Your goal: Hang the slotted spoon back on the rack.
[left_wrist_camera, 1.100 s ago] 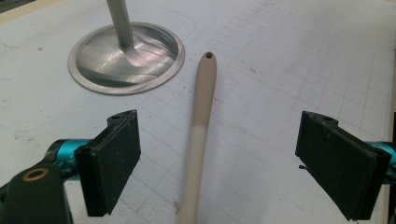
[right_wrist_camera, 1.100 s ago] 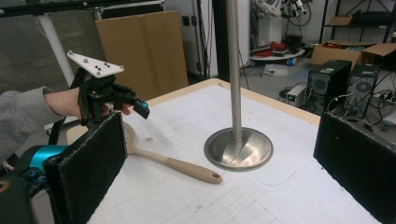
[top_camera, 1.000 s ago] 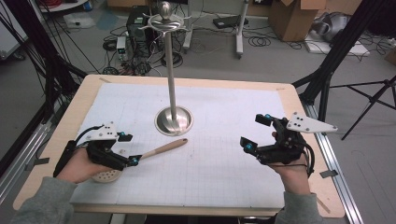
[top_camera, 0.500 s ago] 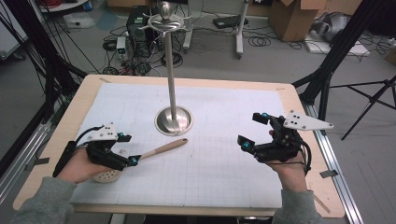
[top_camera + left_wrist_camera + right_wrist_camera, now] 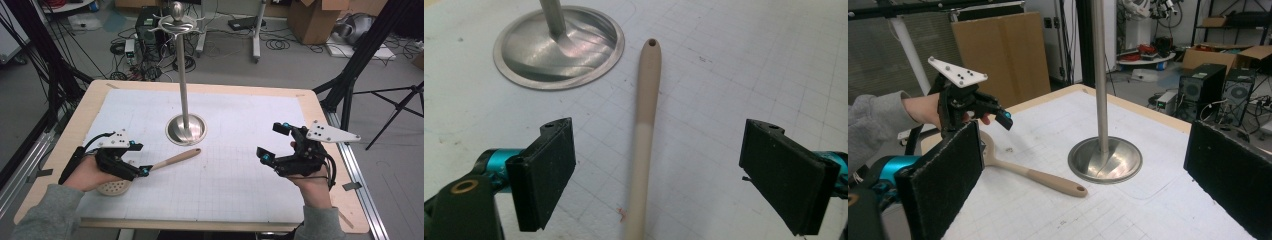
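Spatula (image 5: 165, 163), beige, flat on the gridded surface (image 5: 240, 190), handle end with its small hole just short of the metal stand's (image 5: 185, 127) round base, perforated head farther from that base, under the left hand (image 5: 90, 172). Lying with the handle running between the pads of the left gripper (image 5: 654, 175), jaws spread wide on either side, no pad touching the handle, nothing grasped. Seen from the left gripper view, stand base near the handle tip, apart from it by a narrow strip of grid.

Right gripper (image 5: 272, 142) well apart from the stand, on the side of the base opposite the spatula's head, raised off the surface, jaws likewise released and wide, nothing between them. Held in the right hand (image 5: 315, 182), grey three-cornered plate (image 5: 330, 133) on top. From the right gripper view, stand pole upright, spatula lying between the base and the left gripper.
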`<state>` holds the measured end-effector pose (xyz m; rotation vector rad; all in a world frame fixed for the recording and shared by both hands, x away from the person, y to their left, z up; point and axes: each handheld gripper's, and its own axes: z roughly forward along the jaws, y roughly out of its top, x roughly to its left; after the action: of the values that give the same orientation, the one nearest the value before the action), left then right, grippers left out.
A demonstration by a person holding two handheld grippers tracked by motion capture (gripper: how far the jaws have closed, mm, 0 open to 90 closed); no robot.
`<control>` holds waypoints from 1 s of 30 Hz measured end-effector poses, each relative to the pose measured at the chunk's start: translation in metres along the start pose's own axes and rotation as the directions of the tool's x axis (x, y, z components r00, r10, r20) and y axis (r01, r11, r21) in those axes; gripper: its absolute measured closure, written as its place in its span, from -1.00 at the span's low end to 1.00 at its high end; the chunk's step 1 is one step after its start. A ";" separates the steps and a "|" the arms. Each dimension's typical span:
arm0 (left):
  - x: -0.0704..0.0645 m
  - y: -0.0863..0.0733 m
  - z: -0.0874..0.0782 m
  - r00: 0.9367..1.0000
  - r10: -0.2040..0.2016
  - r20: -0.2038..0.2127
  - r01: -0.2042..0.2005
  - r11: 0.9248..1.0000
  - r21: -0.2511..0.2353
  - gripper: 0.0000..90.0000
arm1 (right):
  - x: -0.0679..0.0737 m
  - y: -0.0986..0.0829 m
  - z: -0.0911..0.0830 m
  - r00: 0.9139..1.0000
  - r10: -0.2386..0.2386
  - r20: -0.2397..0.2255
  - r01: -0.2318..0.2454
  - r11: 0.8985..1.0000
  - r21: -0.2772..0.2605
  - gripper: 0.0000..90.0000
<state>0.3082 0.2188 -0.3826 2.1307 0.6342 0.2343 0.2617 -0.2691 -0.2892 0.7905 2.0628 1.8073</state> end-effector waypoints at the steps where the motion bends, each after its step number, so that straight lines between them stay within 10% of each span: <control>1: 0.000 -0.001 0.001 1.000 0.001 0.006 -0.001 1.000 0.003 -0.66 | 0.000 0.000 -0.001 1.000 0.000 -0.001 0.000 1.000 0.002 -0.97; 30: 0.006 -0.004 0.022 1.000 -0.025 0.003 0.024 0.986 0.166 -0.76 | 0.002 -0.003 0.000 1.000 -0.004 0.000 0.004 1.000 0.014 -0.97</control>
<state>0.3208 0.2087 -0.3989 2.2808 0.6981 0.1677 0.2599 -0.2683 -0.2916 0.7889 2.0775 1.7932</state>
